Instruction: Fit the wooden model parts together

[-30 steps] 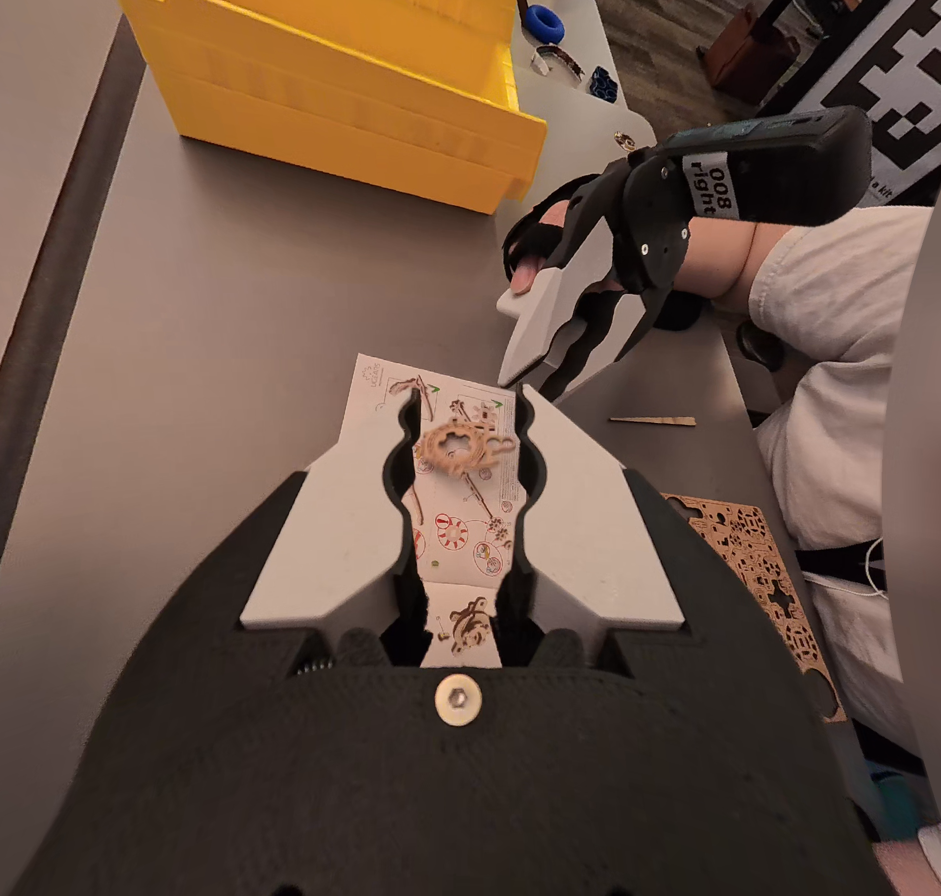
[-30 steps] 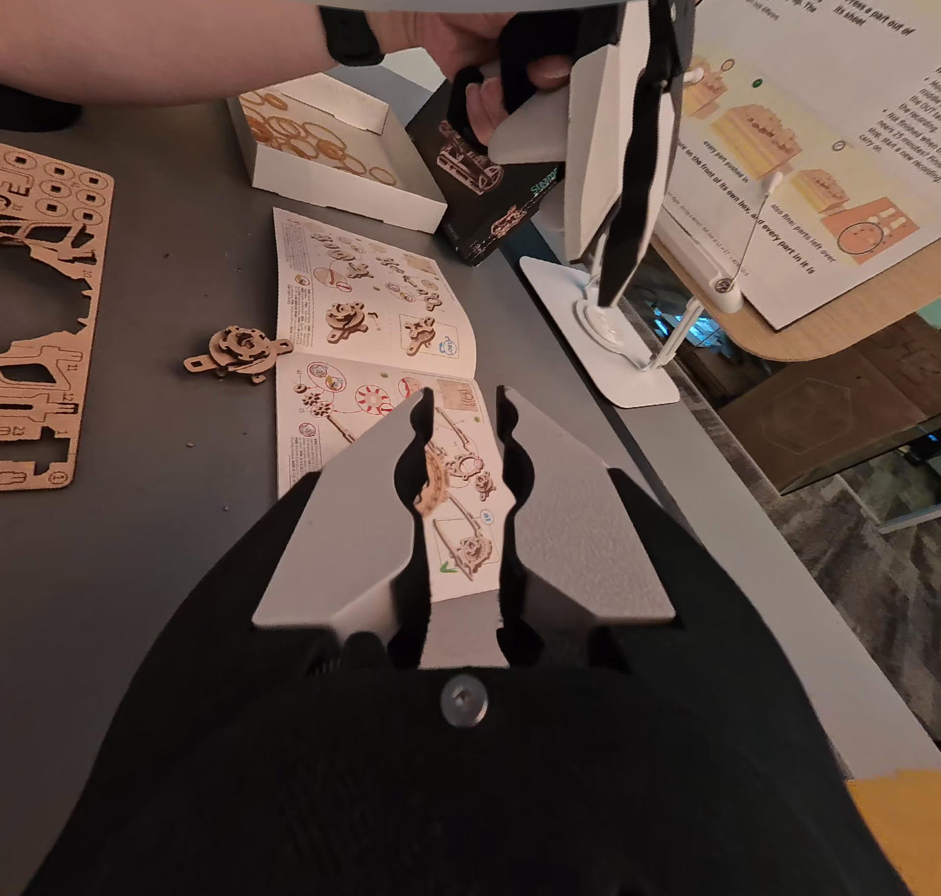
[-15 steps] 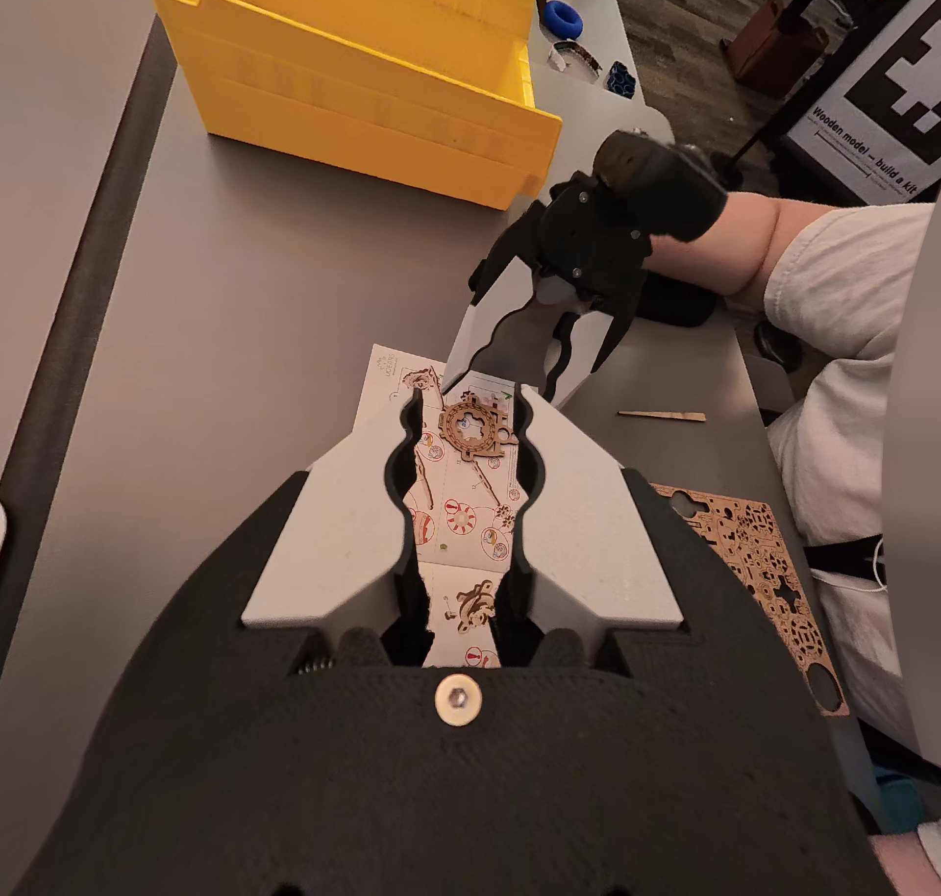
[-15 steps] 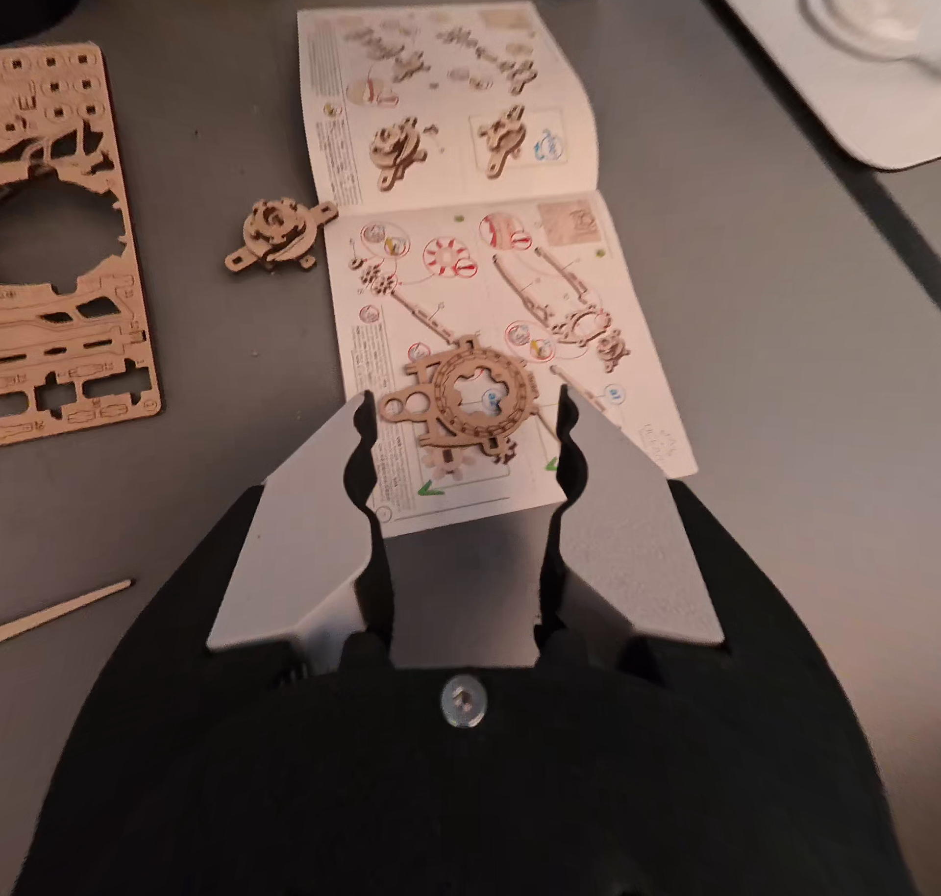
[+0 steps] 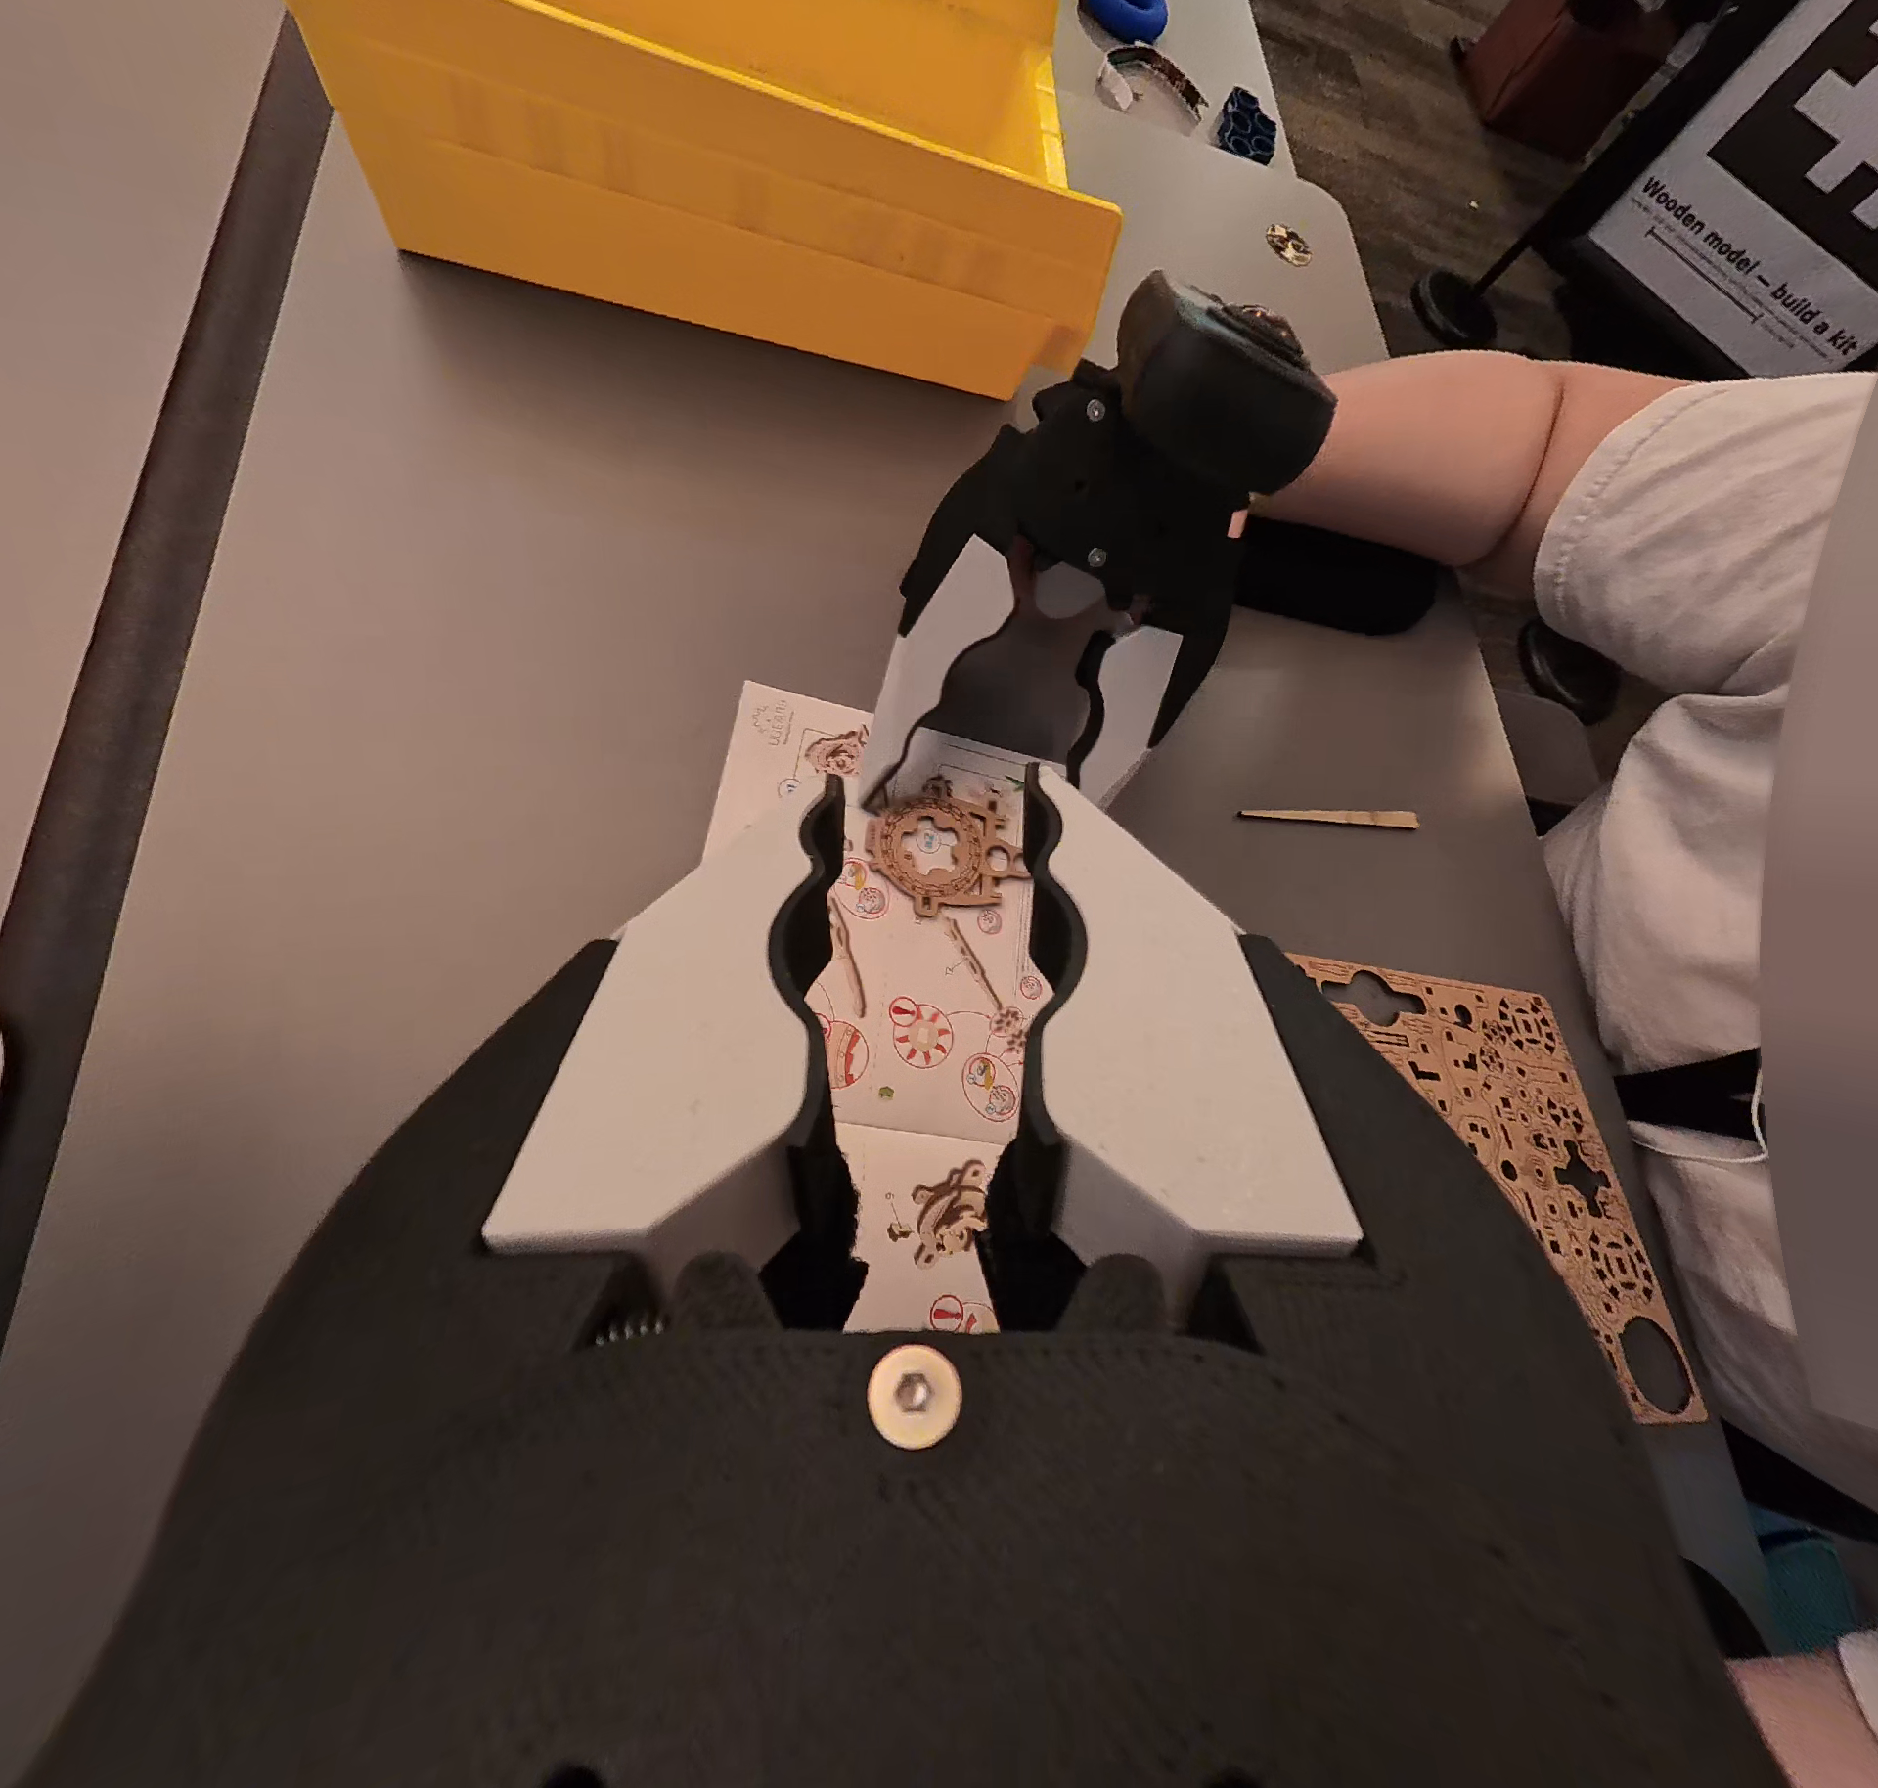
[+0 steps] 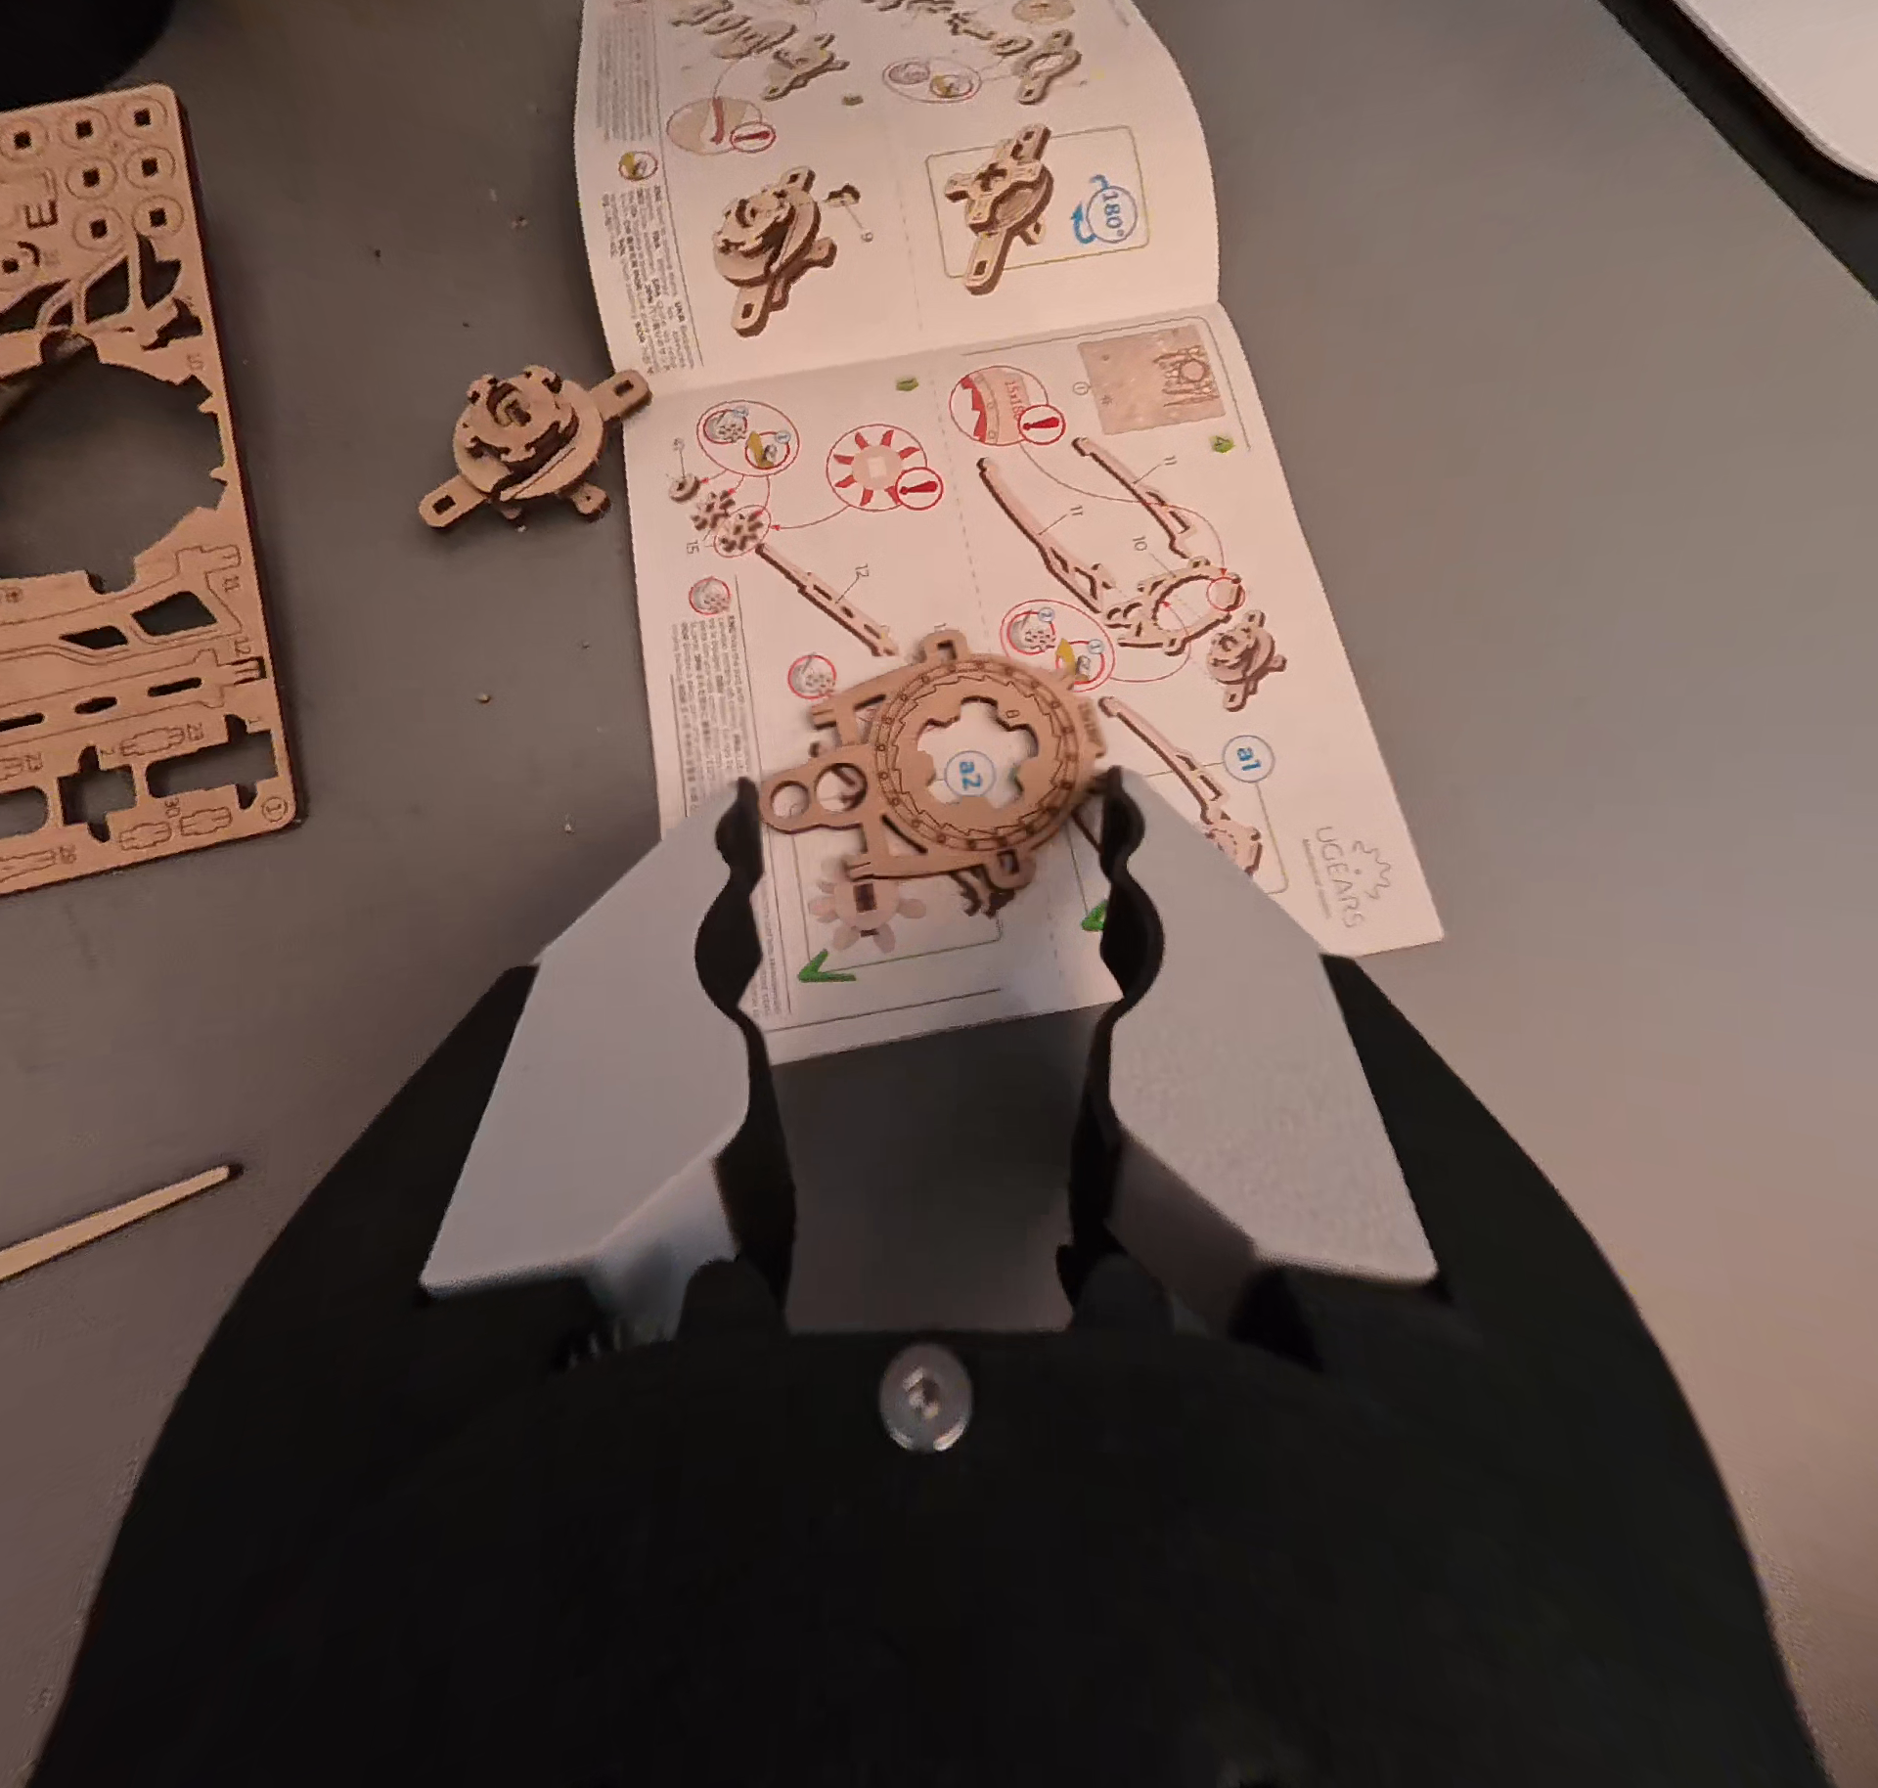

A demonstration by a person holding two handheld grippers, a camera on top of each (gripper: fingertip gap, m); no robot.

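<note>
The wooden ring part (image 6: 960, 764) lies flat on the leaflet (image 6: 1026, 398), at the leaflet's near end. The right tongs (image 6: 930, 794) stand wide, one tip on each side of the ring part; if they touch it, I cannot tell. The left tongs (image 5: 933, 799) are also apart and hold nothing, above the same leaflet. A small wooden assembly (image 6: 528, 449) lies on the tabletop (image 6: 1524, 520) just beside the leaflet's left edge, and a cut-out wooden sheet (image 6: 112, 520) lies further to the left.
</note>
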